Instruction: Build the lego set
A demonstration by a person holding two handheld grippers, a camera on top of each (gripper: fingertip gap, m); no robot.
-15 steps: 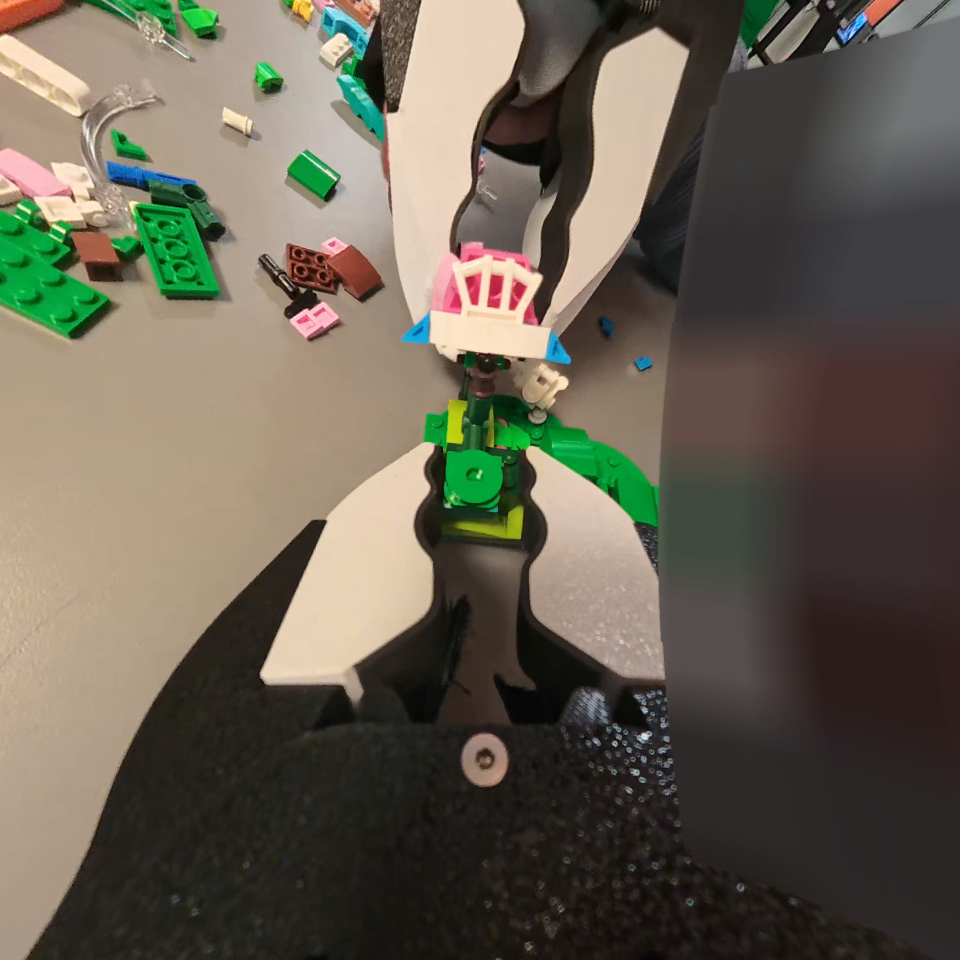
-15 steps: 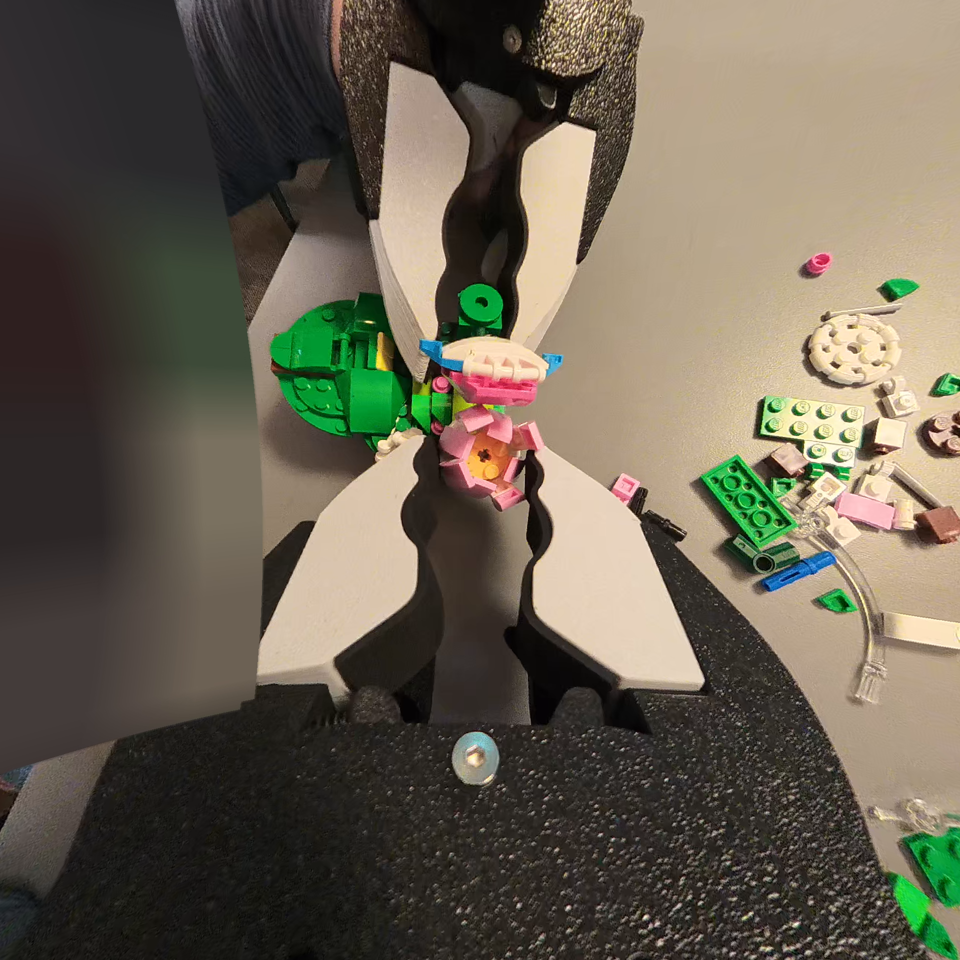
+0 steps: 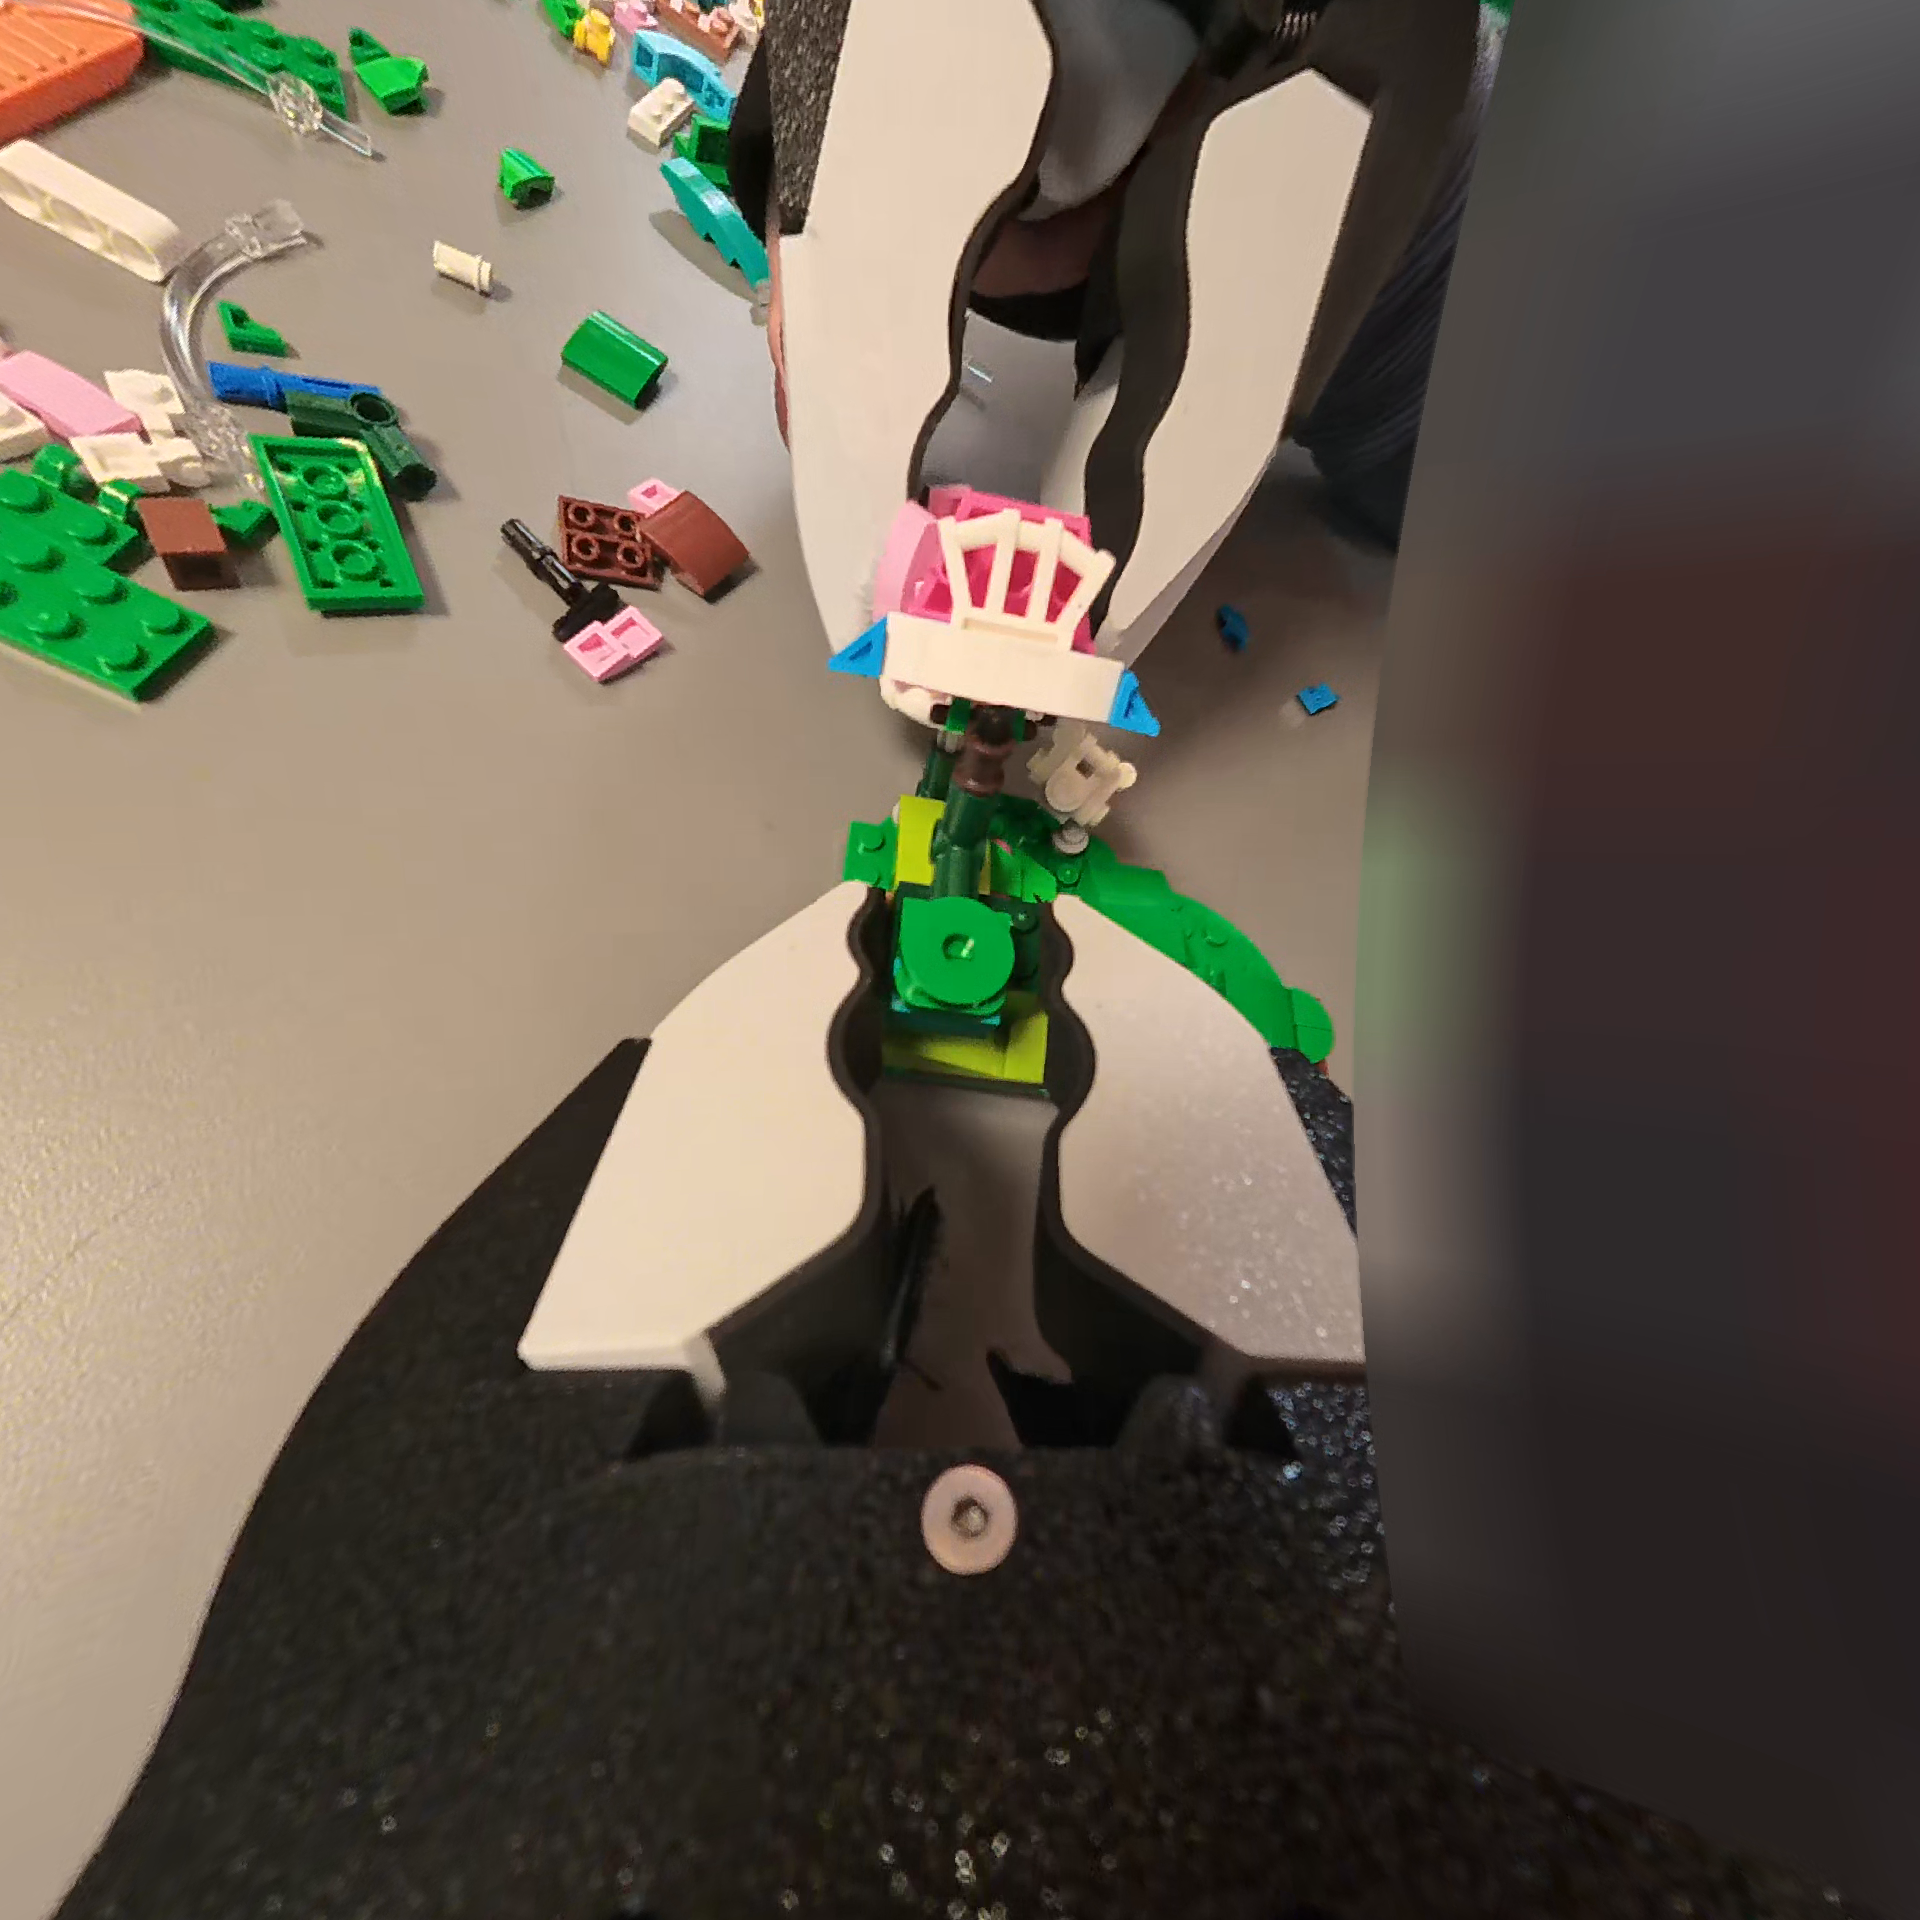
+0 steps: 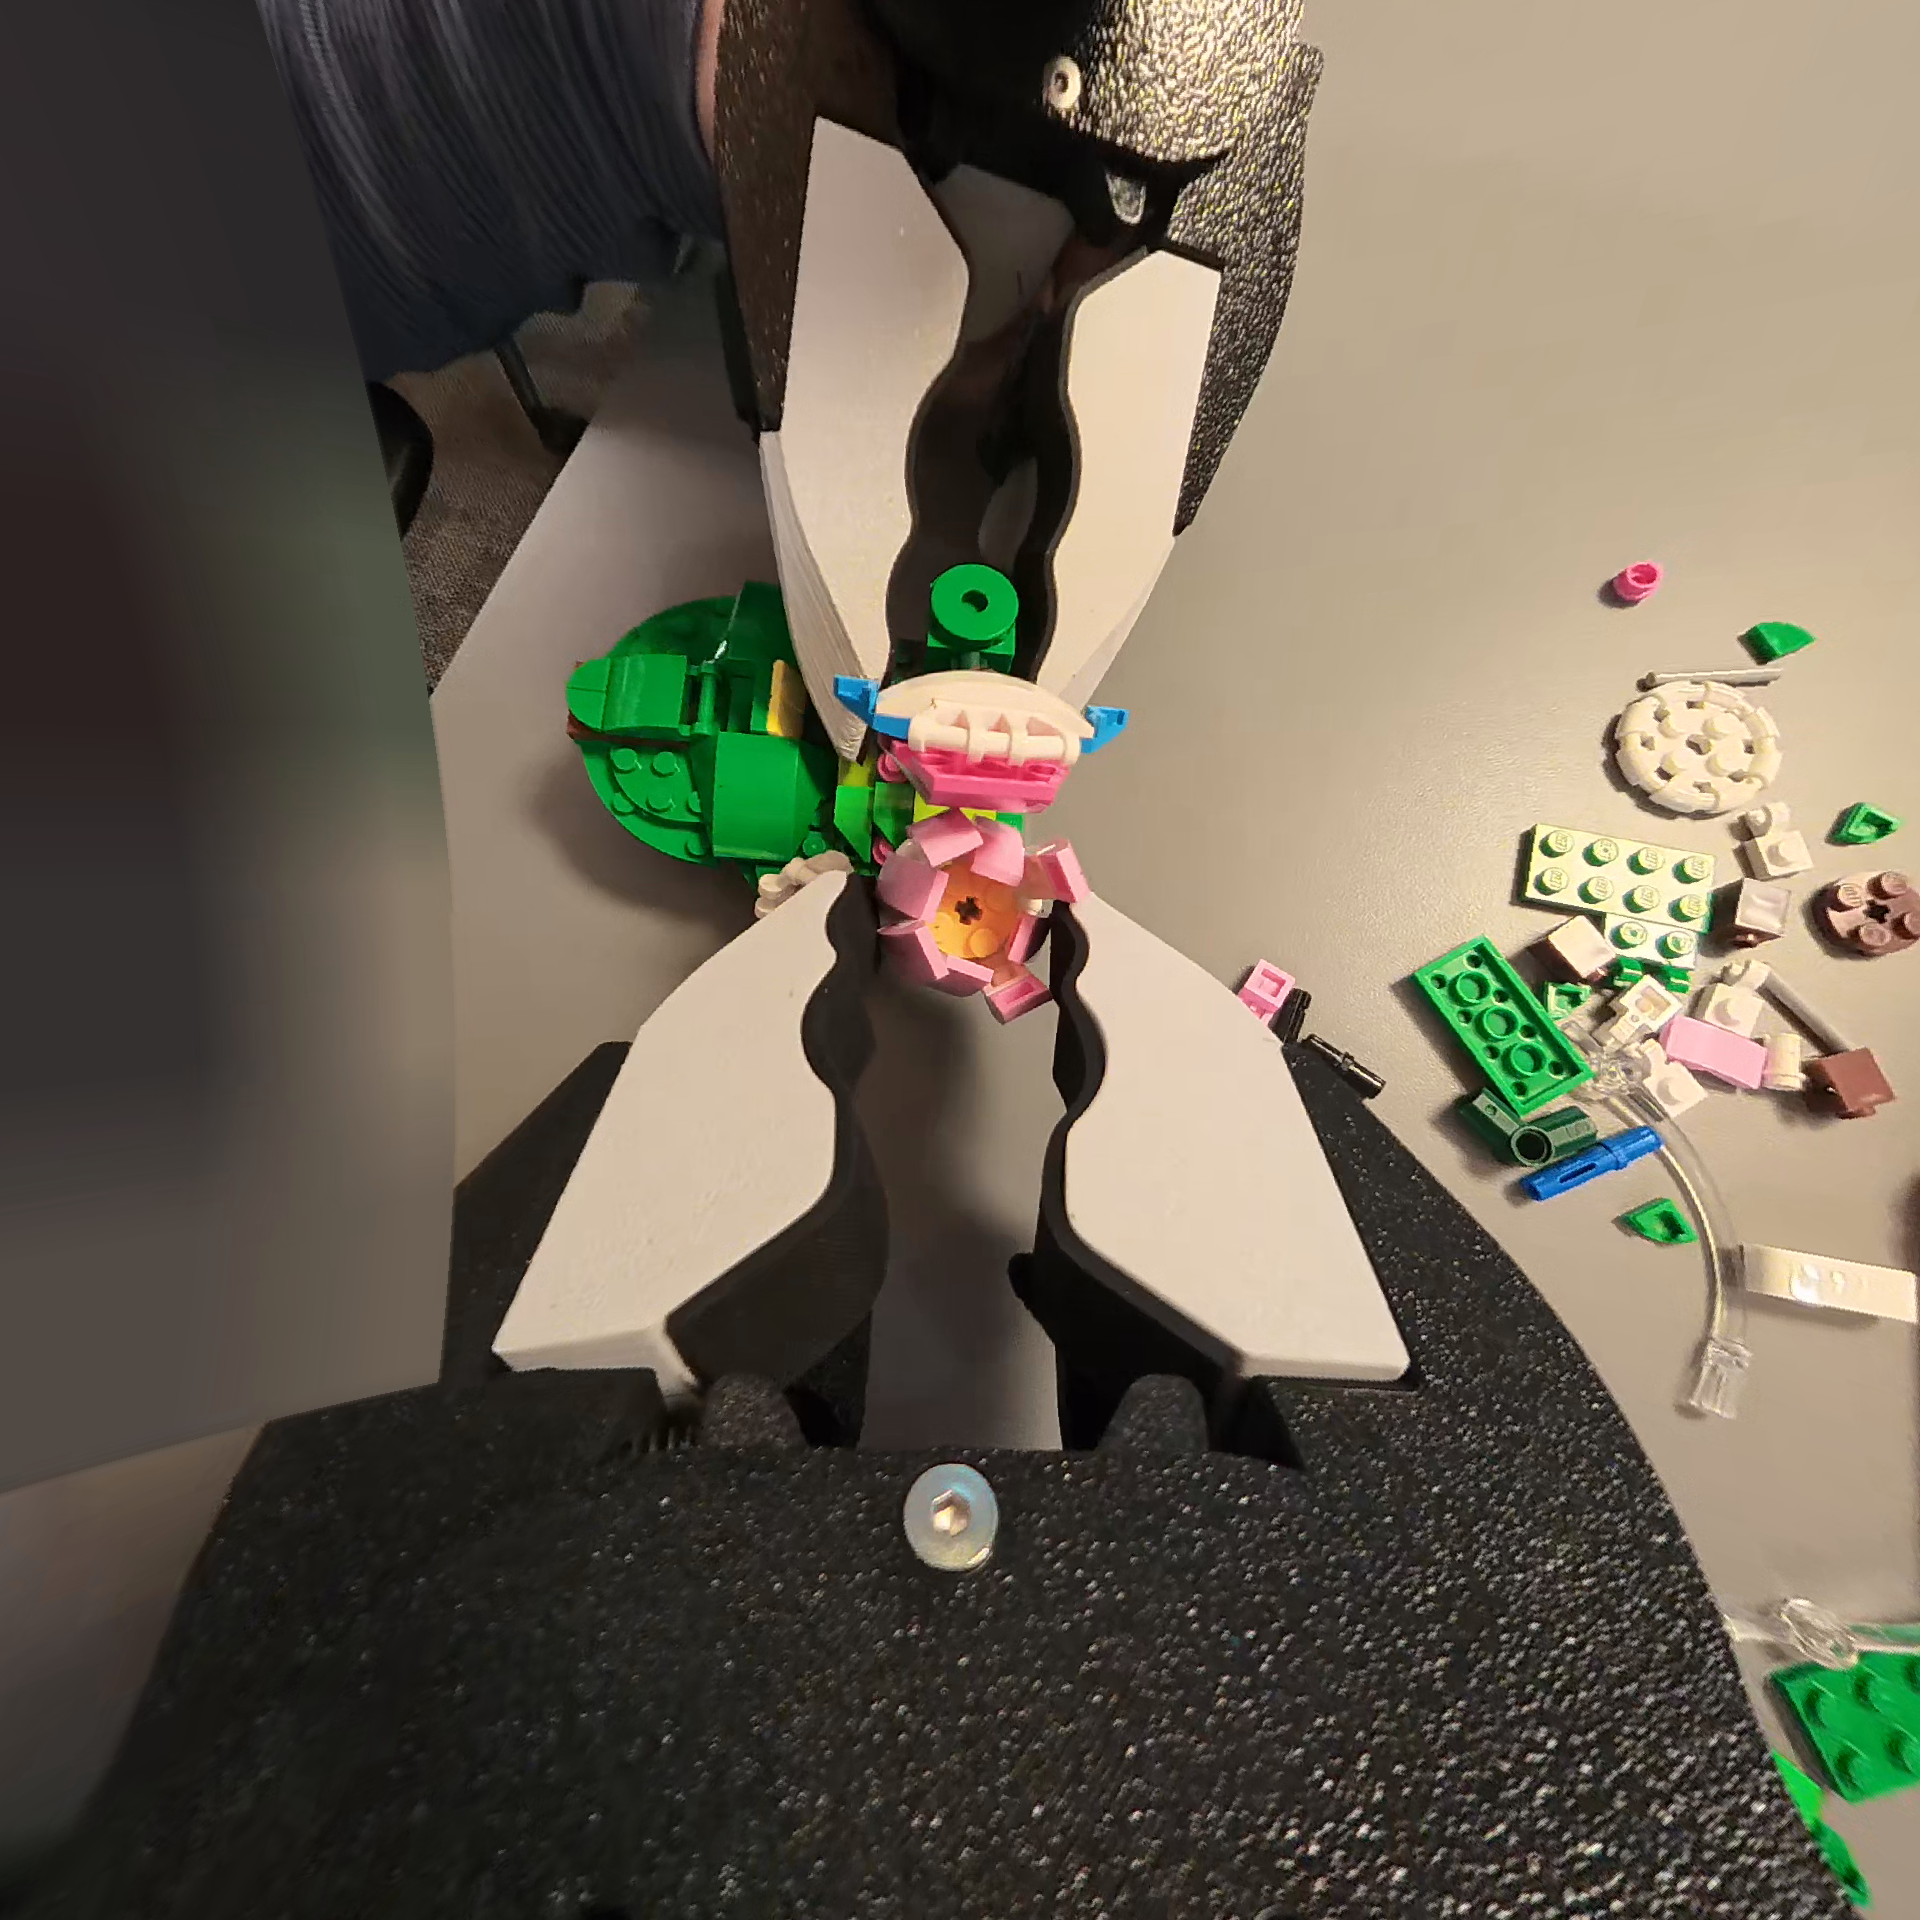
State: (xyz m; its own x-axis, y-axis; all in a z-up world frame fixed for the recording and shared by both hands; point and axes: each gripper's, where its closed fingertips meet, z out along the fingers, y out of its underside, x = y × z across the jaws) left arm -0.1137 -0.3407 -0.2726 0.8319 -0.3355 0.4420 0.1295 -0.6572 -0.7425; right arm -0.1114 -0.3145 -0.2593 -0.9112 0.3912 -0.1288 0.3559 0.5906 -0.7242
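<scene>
The Lego build is a green rounded base (image 4: 665, 769) with a dark green stem (image 3: 961, 821) and a pink flower head with a white toothed ring (image 3: 997, 623). My left gripper (image 3: 961, 904) is shut on the green stack with a round stud (image 3: 956, 951) at the base's near end. My right gripper (image 4: 956, 904) is shut on the pink flower with its orange centre (image 4: 966, 914). The two grippers face each other, tips nearly meeting. The right gripper (image 3: 997, 592) comes in from the top of the left wrist view. The left gripper (image 4: 971, 675) comes in from the top of the right wrist view.
Loose pieces lie on the grey table: green plates (image 3: 332, 530), brown bricks (image 3: 644, 540), a clear curved piece (image 3: 197, 322), a white round plate (image 4: 1694, 748), a blue pin (image 4: 1590, 1169). The table edge (image 4: 488, 644) runs left of the build, with a person's sleeve beyond.
</scene>
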